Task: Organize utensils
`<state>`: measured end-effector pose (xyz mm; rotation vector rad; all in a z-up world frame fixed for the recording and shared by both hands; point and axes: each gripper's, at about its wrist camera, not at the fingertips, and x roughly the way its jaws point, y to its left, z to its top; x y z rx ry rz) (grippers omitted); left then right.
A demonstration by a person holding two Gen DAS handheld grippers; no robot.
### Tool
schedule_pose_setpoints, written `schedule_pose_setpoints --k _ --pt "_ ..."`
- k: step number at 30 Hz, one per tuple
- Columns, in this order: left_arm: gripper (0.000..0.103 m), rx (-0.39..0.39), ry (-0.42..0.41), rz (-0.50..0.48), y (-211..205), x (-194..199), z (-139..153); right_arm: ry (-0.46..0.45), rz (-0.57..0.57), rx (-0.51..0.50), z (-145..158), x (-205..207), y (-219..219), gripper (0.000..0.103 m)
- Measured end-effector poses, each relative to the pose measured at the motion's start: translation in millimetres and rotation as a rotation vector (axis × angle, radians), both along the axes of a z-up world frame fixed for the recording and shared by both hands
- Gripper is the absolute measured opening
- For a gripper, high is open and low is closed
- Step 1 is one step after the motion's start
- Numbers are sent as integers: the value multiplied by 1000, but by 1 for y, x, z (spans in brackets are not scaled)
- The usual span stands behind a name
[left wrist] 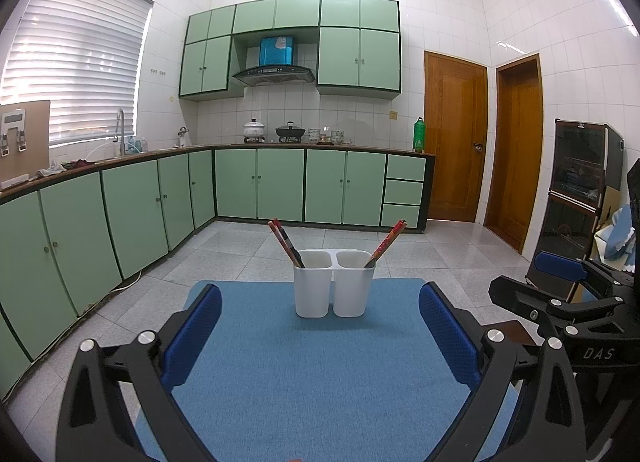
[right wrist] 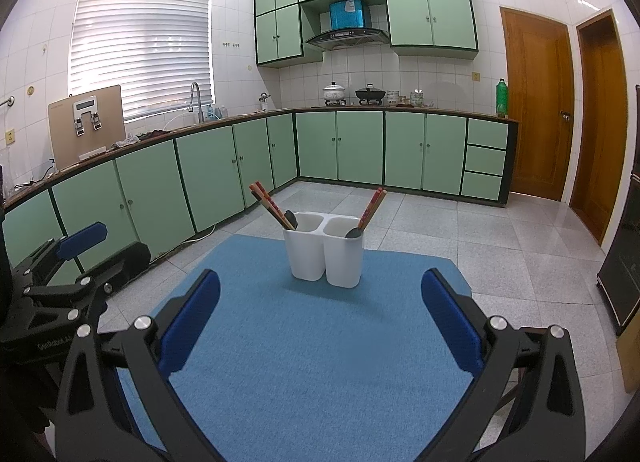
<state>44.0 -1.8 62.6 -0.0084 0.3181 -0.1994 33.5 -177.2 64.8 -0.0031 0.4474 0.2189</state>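
From the left wrist view, the left gripper [left wrist: 320,326] stands wide open and holds nothing, its blue pads well apart over the blue mat [left wrist: 320,382]. The white holder [left wrist: 334,284], a two-compartment cup, sits straight ahead of it near the far edge of the mat, upright and well clear of the fingertips. In the left compartment a pair of red chopsticks [left wrist: 285,242] leans up and to the left; in the right compartment a second pair [left wrist: 388,243] leans up and to the right, so the two long axes splay outward. A dark spoon bowl shows at each rim, small in this view. The right gripper [left wrist: 560,274] shows at the right edge, also empty. From the right wrist view, the right gripper [right wrist: 320,314] is likewise wide open with nothing between its pads, and the holder [right wrist: 325,252] lies ahead and very slightly left of centre. Spoons [right wrist: 290,219] show more plainly here. Both claws appear about equally near; in my judgement the left suits the left-leaning pair, the right the other.
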Motion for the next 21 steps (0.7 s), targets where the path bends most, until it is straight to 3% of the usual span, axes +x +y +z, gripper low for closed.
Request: schedule_pose_setpoints --k 21 --pt "97 6 0 -2 0 1 0 2 0 1 -1 0 2 98"
